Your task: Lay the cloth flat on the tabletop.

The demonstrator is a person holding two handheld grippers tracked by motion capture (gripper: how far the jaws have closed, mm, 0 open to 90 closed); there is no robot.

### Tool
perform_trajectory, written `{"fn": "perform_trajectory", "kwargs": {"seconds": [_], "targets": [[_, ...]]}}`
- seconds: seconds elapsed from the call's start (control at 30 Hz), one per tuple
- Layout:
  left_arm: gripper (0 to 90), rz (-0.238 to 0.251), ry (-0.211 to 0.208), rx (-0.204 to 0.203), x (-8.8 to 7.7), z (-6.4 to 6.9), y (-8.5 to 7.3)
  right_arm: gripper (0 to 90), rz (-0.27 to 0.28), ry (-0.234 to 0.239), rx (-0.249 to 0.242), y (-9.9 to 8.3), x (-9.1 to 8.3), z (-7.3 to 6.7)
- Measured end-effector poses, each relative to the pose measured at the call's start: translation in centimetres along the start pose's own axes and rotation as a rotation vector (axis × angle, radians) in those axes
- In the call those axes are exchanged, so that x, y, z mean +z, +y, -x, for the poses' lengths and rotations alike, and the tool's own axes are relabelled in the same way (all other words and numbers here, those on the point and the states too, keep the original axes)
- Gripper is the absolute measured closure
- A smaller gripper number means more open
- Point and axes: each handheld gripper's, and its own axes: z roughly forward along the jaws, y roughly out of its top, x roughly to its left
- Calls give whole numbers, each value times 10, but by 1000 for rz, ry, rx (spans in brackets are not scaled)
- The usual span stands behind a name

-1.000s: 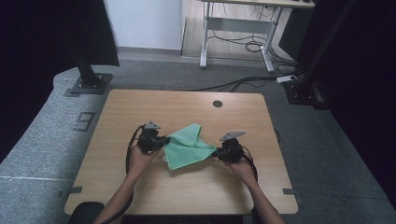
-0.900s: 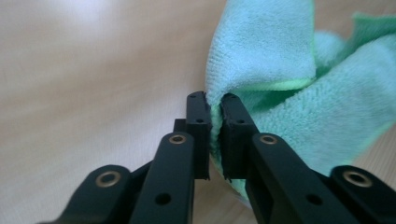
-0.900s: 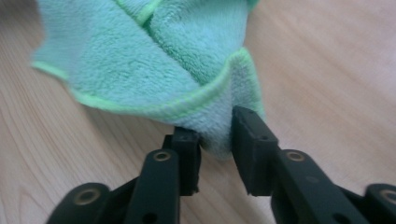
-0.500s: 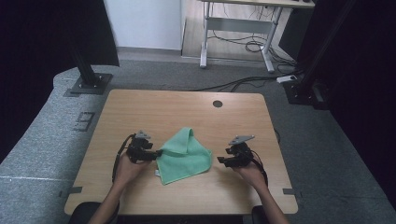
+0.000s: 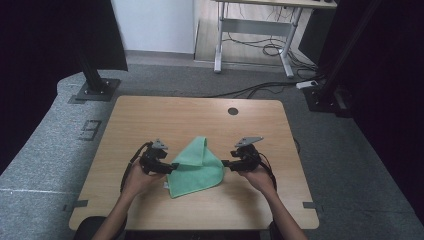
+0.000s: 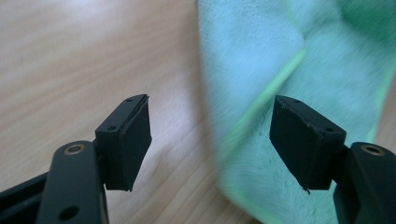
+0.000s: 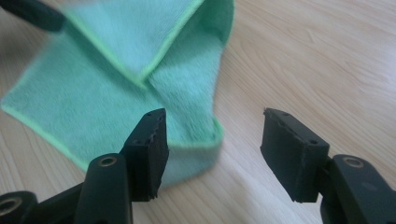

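Tabletop (image 5: 200, 117) of pale wood carries a green cloth (image 5: 197, 167); both grippers flank the cloth, jaws wide, grey carpet (image 5: 45, 150) around.

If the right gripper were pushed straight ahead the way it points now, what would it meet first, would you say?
Most likely the green cloth. The right gripper is open and aimed at the cloth's near corner on the wooden table; its left finger already overlaps that edge, though its height above the cloth is unclear.
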Motion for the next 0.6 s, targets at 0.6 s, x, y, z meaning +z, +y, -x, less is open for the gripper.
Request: {"fn": "perform_trajectory", "kwargs": {"seconds": [0.6], "targets": [[299,7,-3,148,41,39,28,564,-106,-28,29,-32,23,8]]}}
